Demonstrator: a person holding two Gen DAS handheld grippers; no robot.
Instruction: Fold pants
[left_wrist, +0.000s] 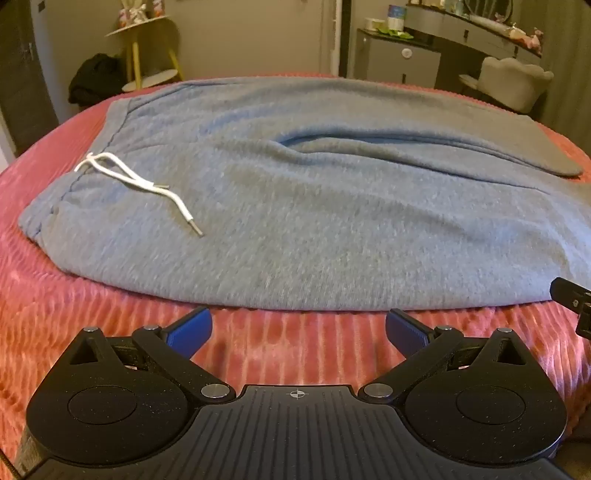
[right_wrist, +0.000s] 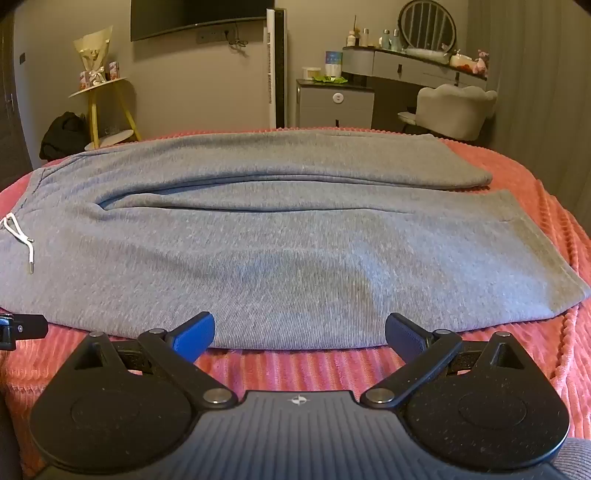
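We see the grey pants (left_wrist: 314, 206) laid flat across the bed's pink ribbed blanket (left_wrist: 110, 317), waistband to the left, both legs running right. In the left wrist view motion blur softens the weave, and the near leg's hem is cut off by the frame's right edge. The white drawstring (left_wrist: 147, 184) lies on top near the waist; in the right wrist view only part of it shows at the left edge. Our left gripper (left_wrist: 298, 328) and right gripper (right_wrist: 299, 334) each have their fingers spread wide with nothing between them, poised just short of the pants' near edge
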